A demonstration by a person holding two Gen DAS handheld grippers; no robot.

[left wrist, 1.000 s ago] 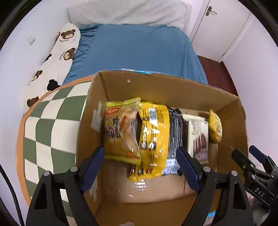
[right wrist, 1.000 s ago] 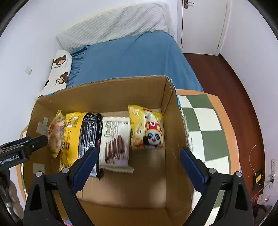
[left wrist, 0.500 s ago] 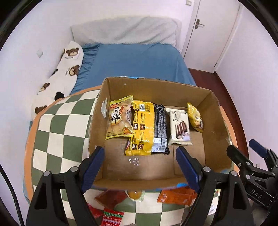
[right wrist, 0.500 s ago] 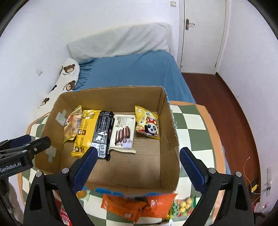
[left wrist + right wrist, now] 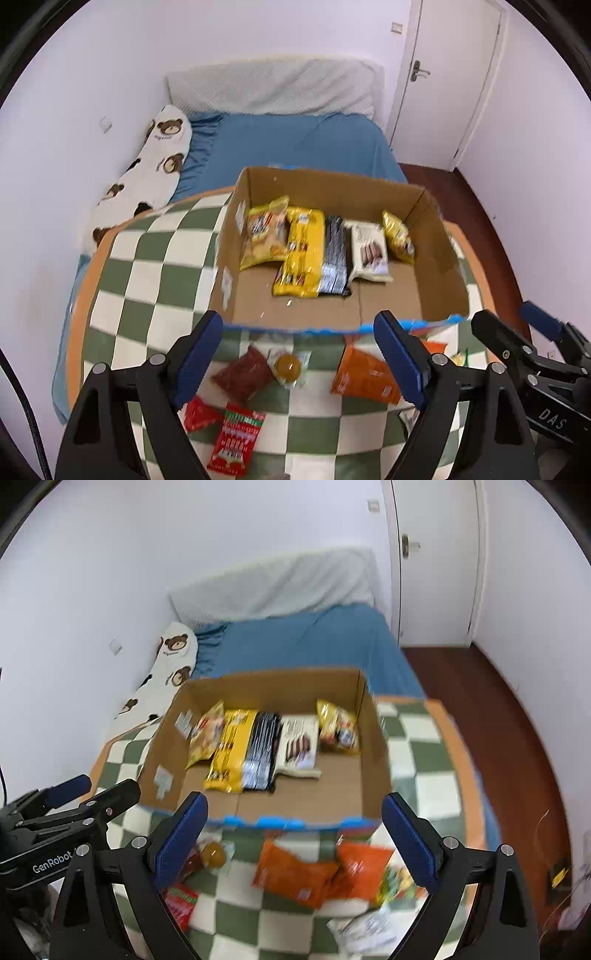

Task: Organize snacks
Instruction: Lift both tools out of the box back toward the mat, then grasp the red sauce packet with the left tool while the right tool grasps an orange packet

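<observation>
Left hand-held gripper [image 5: 298, 354]: spread wide at the bottom of the left wrist frame, nothing between the blue pads, above the loose packets.
Right hand-held gripper [image 5: 295, 836]: likewise wide apart and empty at the bottom of the right wrist frame; also visible at the lower right edge of the left wrist frame.
Cardboard box [image 5: 439, 280]: centre of both frames, open-topped, standing on the table, blue tape along the near rim.
Box contents: in a row against the far wall, left to right, an orange-yellow snack bag [image 5: 265, 238], a yellow packet [image 5: 303, 256], a black packet [image 5: 335, 254], a white wafer packet [image 5: 369, 253] and a small yellow bag [image 5: 398, 236]; near half of the floor bare cardboard.
Loose snacks, lower centre: just in front of the box, a dark red packet [image 5: 243, 374], a round yellow sweet in clear wrap [image 5: 288, 366], an orange bag [image 5: 365, 376], two red packets [image 5: 236, 437] further toward the bottom edge.
Second orange bag [image 5: 364, 866]: beside the first in the right wrist frame, blurred.
Table [image 5: 155, 280]: green-and-white checked top with an orange rim.
Bed [image 5: 295, 147]: upper centre behind the table, blue sheet, bear-print pillow [image 5: 147, 173] at upper left.
Door [image 5: 443, 85]: upper right, white, closed.
</observation>
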